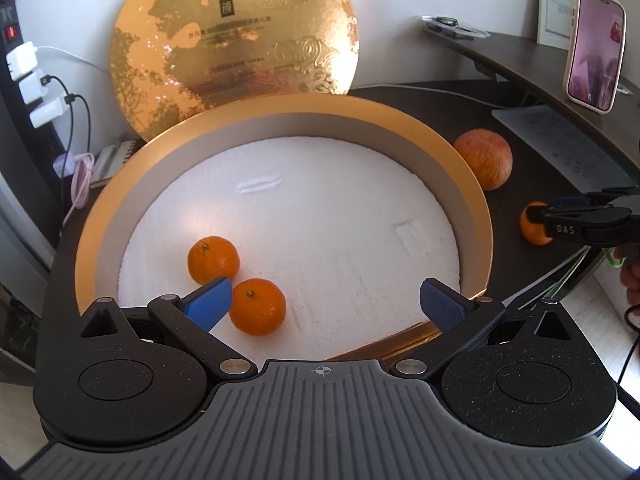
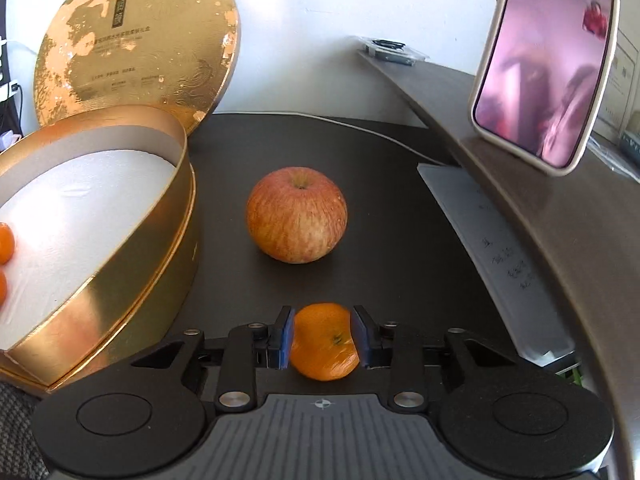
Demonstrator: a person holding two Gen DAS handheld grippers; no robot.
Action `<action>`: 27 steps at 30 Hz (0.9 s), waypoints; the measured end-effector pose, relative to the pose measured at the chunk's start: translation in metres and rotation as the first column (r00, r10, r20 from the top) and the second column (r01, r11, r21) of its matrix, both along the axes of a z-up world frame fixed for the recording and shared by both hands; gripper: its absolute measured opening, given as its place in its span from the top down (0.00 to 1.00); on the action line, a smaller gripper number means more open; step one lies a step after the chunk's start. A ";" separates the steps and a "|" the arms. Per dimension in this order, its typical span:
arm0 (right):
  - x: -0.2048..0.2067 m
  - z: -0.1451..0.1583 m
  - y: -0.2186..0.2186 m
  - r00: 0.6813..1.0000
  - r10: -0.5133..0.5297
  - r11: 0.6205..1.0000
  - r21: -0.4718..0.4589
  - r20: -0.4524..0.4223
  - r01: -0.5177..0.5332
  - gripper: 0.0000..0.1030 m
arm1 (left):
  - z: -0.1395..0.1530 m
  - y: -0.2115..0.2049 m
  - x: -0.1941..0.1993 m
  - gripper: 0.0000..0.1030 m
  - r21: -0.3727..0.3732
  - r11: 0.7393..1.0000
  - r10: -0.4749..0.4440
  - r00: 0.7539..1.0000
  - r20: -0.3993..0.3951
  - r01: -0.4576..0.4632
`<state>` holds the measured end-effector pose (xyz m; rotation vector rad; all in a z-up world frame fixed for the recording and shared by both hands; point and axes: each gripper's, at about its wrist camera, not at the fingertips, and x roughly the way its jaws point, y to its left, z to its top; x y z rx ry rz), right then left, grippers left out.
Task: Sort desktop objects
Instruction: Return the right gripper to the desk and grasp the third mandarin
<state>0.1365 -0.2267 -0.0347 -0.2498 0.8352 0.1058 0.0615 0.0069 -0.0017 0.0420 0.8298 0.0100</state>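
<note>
A round gold box [image 1: 472, 200] with a white foam floor holds two tangerines [image 1: 214, 260] [image 1: 258, 306] near its front. My left gripper [image 1: 326, 304] hangs open over the box's near side, one blue pad beside the front tangerine, touching nothing. My right gripper [image 2: 323, 338] is shut on a third tangerine [image 2: 324, 340], just above the dark desk, right of the box [image 2: 120, 264]. That held tangerine [image 1: 534, 230] and the right gripper [image 1: 538, 214] also show at the right edge of the left wrist view. A red-yellow apple [image 2: 296, 216] [image 1: 484, 160] sits on the desk beyond it.
The box's gold lid [image 1: 236, 36] leans against the wall behind it. A phone [image 2: 546, 64] stands on a raised shelf at the right, with papers [image 2: 492, 256] below it. Chargers and cables [image 1: 40, 92] hang at the far left. A hand [image 1: 632, 276] shows at the right edge.
</note>
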 end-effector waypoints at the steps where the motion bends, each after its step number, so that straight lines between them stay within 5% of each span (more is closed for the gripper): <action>1: 0.002 -0.002 0.000 1.000 0.013 1.000 0.008 -0.009 -0.013 0.69 | 0.000 0.000 0.000 0.01 -0.001 1.000 0.001 1.000 0.000 -0.001; 5: 0.006 -0.009 -0.005 0.999 -0.010 1.000 -0.017 0.044 0.011 0.64 | -0.001 0.002 -0.003 0.01 -0.004 1.000 0.006 1.000 -0.003 -0.006; 13: -0.004 -0.006 -0.023 0.996 -0.063 0.994 0.099 0.066 0.056 0.64 | -0.001 0.005 -0.005 0.01 -0.011 1.000 0.012 1.000 -0.002 -0.012; 17: -0.003 -0.007 -0.028 0.993 -0.098 0.985 0.147 0.060 0.089 0.55 | -0.003 0.006 -0.005 0.01 -0.011 1.000 0.006 1.000 -0.009 -0.006; 27: 0.002 -0.017 -0.017 0.998 -0.058 0.992 0.115 0.032 0.054 0.50 | -0.004 0.007 -0.007 0.01 -0.011 1.000 0.015 1.000 -0.012 -0.015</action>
